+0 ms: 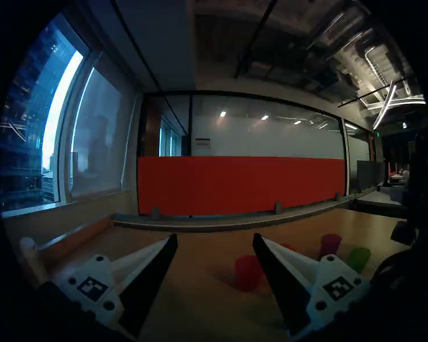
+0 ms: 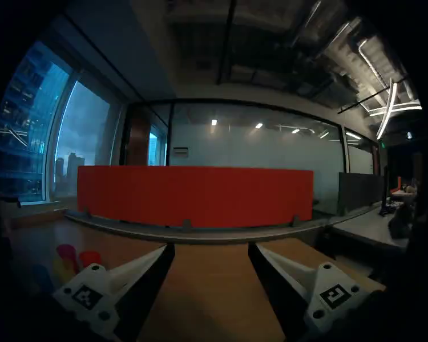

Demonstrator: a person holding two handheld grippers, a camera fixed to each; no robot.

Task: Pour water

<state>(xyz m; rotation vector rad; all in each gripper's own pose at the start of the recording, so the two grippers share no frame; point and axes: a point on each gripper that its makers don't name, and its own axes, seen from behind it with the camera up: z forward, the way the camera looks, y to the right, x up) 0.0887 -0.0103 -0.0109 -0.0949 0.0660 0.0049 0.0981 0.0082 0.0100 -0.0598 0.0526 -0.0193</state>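
On the wooden table (image 1: 202,273) stand several plastic cups: a red cup (image 1: 247,272), a magenta cup (image 1: 330,245) and a green cup (image 1: 359,259). My left gripper (image 1: 214,248) hangs open above the table, with the red cup just right of the gap between its fingers and a little ahead. In the right gripper view the cups stand at the far left: a magenta cup (image 2: 67,256), a red cup (image 2: 90,258) and a dim blue cup (image 2: 43,279). My right gripper (image 2: 211,253) is open over bare table (image 2: 214,296), well right of the cups.
A red divider panel (image 1: 242,185) runs along the table's far edge, with glass walls behind it. Large windows (image 1: 48,137) lie to the left. Another desk (image 2: 374,228) with dark items stands at the right. The room is dim.
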